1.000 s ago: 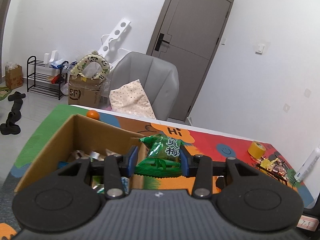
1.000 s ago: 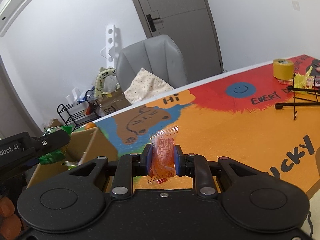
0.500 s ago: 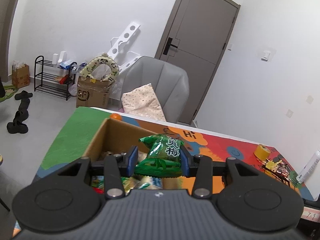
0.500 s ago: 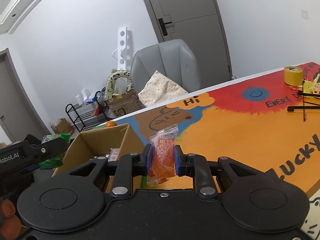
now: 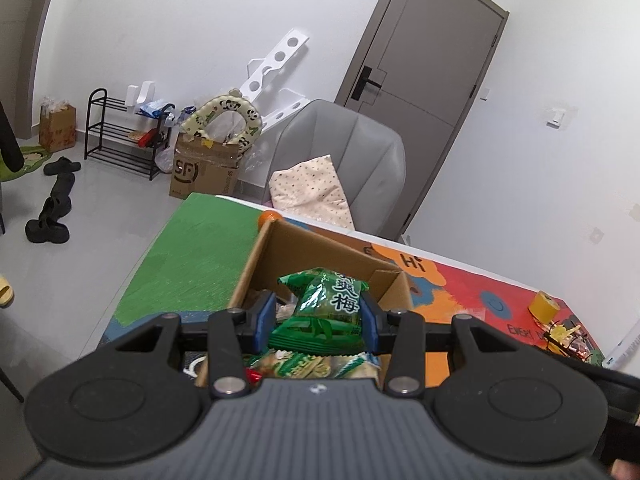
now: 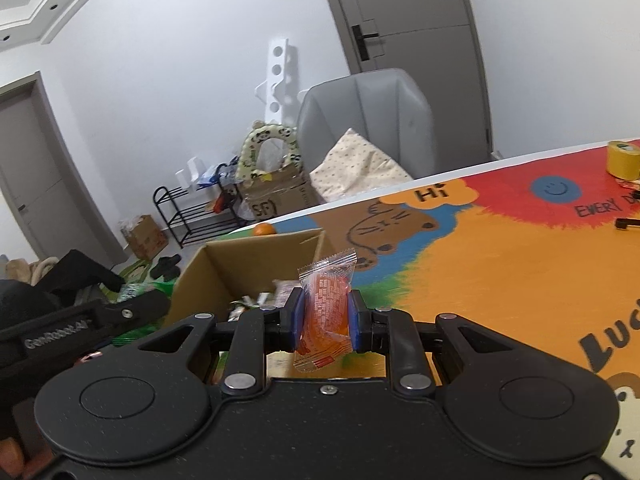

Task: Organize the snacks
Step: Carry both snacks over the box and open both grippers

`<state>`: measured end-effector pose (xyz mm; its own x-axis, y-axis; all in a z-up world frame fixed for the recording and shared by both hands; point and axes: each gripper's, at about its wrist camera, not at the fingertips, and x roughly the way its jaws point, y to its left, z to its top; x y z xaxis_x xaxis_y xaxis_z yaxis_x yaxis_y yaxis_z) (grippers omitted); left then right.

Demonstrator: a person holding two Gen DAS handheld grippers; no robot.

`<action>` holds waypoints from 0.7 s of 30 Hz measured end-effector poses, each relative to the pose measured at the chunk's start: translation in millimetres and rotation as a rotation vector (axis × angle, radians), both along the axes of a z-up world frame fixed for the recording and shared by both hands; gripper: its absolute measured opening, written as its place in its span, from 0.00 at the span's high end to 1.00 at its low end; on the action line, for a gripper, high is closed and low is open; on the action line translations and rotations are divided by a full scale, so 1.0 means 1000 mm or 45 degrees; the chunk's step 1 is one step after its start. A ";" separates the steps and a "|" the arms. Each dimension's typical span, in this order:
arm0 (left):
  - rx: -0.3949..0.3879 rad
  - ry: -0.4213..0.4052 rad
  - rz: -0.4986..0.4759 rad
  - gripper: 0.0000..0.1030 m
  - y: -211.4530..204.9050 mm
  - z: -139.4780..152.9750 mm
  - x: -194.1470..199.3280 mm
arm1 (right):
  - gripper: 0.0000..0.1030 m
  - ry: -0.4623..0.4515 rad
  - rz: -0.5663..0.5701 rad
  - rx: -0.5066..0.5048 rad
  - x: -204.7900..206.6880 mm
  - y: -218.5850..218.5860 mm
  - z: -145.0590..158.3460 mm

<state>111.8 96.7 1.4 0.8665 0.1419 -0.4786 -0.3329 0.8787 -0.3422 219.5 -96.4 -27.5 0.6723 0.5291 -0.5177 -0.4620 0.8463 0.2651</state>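
Left hand-held gripper (image 5: 318,322) grasps a green plastic snack packet (image 5: 326,306) above the open brown cardboard box (image 5: 280,256) near the tabletop's (image 6: 500,272) left edge. Right hand-held gripper (image 6: 323,320) pinches an orange clear-wrapped sweet (image 6: 325,312); releasing short of the box would likely drop it outside.

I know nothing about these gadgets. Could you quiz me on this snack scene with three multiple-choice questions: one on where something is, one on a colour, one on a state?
1. Where is the small orange fruit?
A. inside the box
B. on the table just beyond the cardboard box
C. on the chair

2. What colour is the packet in the left gripper?
A. green
B. blue
C. purple

3. What is the right gripper doing?
A. standing open, holding nothing
B. pinching a tape roll
C. shut on the orange snack packet

Answers: 1 B, the fruit peeks out past the box's far corner. 2 A, the wrapper is green. 3 C, both pads press on the packet.
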 end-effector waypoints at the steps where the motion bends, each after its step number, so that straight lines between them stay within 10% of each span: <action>1: -0.002 0.004 0.001 0.58 0.002 -0.001 0.000 | 0.80 0.003 0.010 0.001 0.000 0.003 0.000; 21: -0.030 0.028 0.030 0.32 0.025 0.002 -0.016 | 0.69 0.021 0.142 -0.022 -0.015 0.045 0.001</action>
<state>96.2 121.8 2.9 0.8522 0.1505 -0.5011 -0.3610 0.8624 -0.3549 204.1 -51.8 -26.1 0.6011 0.5910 -0.5379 -0.5490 0.7945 0.2595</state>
